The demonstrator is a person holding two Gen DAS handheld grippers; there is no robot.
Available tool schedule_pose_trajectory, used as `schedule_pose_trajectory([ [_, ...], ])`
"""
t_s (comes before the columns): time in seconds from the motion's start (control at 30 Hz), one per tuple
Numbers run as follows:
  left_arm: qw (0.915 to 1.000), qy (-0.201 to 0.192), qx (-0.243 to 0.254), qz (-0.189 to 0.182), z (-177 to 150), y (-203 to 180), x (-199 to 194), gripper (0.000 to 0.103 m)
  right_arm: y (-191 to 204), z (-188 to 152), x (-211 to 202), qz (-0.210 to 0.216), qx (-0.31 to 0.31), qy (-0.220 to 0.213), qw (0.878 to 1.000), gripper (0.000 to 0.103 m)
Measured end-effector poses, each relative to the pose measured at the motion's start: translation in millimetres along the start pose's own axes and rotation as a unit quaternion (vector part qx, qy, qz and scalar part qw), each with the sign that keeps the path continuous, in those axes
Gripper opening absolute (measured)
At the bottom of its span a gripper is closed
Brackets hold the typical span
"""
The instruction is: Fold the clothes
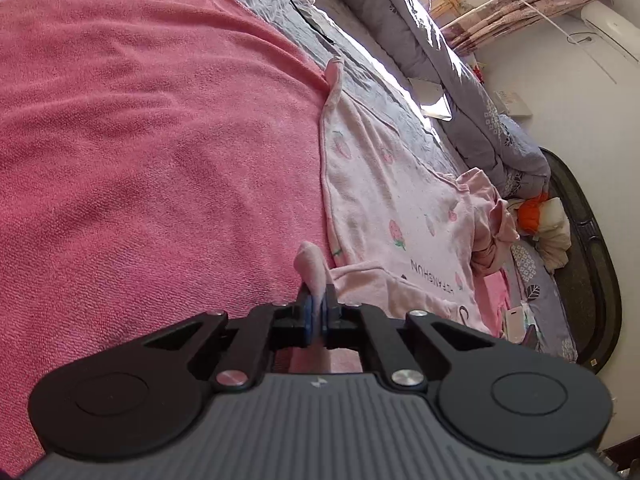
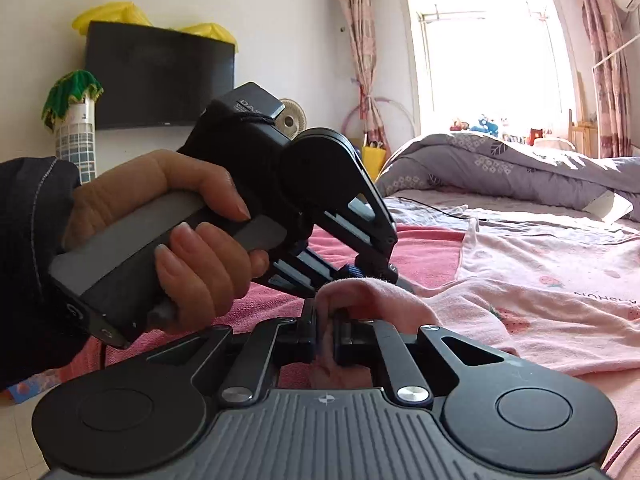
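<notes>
Left wrist view: my left gripper (image 1: 317, 312) is clamped on a bunched fold of the pale pink garment (image 1: 396, 216), a tuft of cloth poking out above the blue pads (image 1: 310, 316); the garment lies spread on the bed, its long edge lapping the pink towel blanket (image 1: 140, 140), its far end toward the rumpled grey quilt (image 1: 472, 92).

Right wrist view: my right gripper (image 2: 326, 334) pinches the same garment (image 2: 540, 300) at a bunched edge, cloth pressed between the fingers; my left hand (image 2: 172, 240) with the other gripper (image 2: 360, 272) sits just beside, biting the same edge.

Step, as I judge it: both corners seized, the fold not yet begun; next calls for lifting both together, keeping the edge taut, and carrying it across the garment.
</notes>
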State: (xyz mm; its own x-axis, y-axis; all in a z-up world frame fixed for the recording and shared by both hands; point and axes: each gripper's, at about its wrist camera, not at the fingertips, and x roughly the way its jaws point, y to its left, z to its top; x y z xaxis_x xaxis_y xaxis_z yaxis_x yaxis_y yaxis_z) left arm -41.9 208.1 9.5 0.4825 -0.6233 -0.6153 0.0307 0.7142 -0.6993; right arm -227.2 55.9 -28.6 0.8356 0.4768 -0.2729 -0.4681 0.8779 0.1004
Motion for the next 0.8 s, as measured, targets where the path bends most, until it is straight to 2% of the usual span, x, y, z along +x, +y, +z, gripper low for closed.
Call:
schedule_pose_trajectory([
  [0.1,0.9999,-0.006,0.002,0.009,6.3,-1.2,0.7,0.0,3.7,6.6,-12.6,0.022,-0.006,0.0,1.0,0.009],
  [0.27,0.9992,-0.006,-0.016,0.035,7.9,16.1,9.1,0.0,16.2,-1.9,-17.9,0.054,-0.051,0.021,0.997,0.013],
  [0.37,0.9994,-0.009,-0.028,0.019,6.7,25.8,11.3,0.001,10.3,-3.6,-19.3,0.073,-0.053,0.041,0.995,0.016],
  [0.47,0.9993,-0.024,-0.022,0.021,8.7,25.4,10.3,0.004,9.3,0.2,-32.6,0.15,-0.073,0.052,0.985,0.02],
  [0.5,0.9992,-0.025,-0.022,0.023,9.0,25.7,9.1,0.007,9.1,1.8,-37.5,0.177,-0.08,0.056,0.979,0.026],
  [0.53,0.9991,-0.027,-0.022,0.025,9.4,26.0,7.9,0.01,2.9,5.0,-44.5,0.187,-0.074,0.056,0.978,0.033],
  [0.6,0.9987,-0.037,-0.011,0.033,9.6,25.0,0.6,0.016,-15.9,13.3,-60.9,0.186,-0.047,0.056,0.98,0.04],
  [0.63,0.9981,-0.046,-0.007,0.041,9.7,24.9,-4.9,0.017,-32.6,20.0,-67.3,0.176,-0.023,0.055,0.983,0.044],
  [0.7,0.9938,-0.076,0.007,0.081,11.3,25.5,-21.2,0.02,-79.7,33.5,-75.0,0.119,0.031,0.05,0.991,0.052],
  [0.73,0.9919,-0.086,0.008,0.094,11.8,26.6,-27.9,0.02,-104.7,39.4,-78.1,0.081,0.052,0.045,0.994,0.054],
  [0.8,0.9862,-0.111,0.01,0.122,9.2,28.8,-45.4,0.02,-159.7,47.5,-84.6,-0.022,0.091,0.033,0.995,0.055],
])
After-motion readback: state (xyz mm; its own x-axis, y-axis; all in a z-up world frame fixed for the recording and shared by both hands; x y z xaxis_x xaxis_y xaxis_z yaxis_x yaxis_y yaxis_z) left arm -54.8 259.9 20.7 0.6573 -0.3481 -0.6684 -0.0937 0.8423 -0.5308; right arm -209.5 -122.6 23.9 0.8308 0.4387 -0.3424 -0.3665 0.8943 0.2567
